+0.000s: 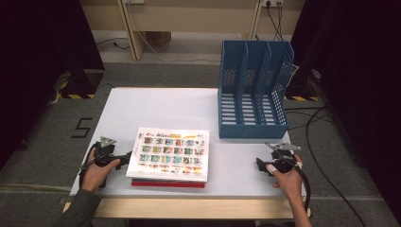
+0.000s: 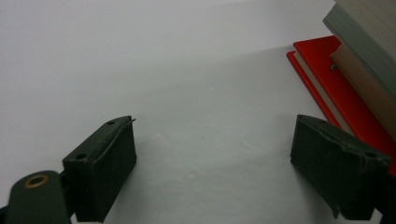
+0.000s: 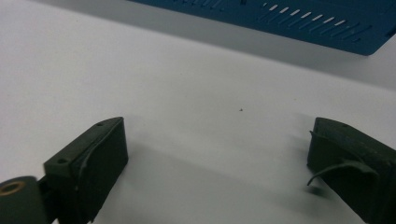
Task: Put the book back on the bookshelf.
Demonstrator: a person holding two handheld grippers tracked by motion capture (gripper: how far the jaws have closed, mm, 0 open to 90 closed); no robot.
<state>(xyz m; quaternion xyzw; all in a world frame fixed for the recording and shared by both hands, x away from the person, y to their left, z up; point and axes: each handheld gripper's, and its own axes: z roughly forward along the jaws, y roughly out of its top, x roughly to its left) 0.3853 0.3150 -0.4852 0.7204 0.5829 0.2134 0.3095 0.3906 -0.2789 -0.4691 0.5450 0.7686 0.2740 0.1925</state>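
Observation:
A stack of books lies near the table's front edge: a white book (image 1: 170, 153) with rows of small coloured pictures on top, a red book (image 1: 168, 183) beneath. My left gripper (image 1: 126, 159) rests on the table just left of the stack, open and empty. In the left gripper view the open left gripper (image 2: 215, 163) has the red book (image 2: 343, 93) by its right jaw. My right gripper (image 1: 261, 166) sits open on the table at the front right, apart from the stack. In the right gripper view the open right gripper (image 3: 217, 163) holds nothing.
A blue three-slot file holder (image 1: 253, 90) stands at the table's back right; its base (image 3: 299, 18) lies beyond my right jaws. The white table (image 1: 161, 109) has bare surface behind the books. Cables trail on the floor at the right.

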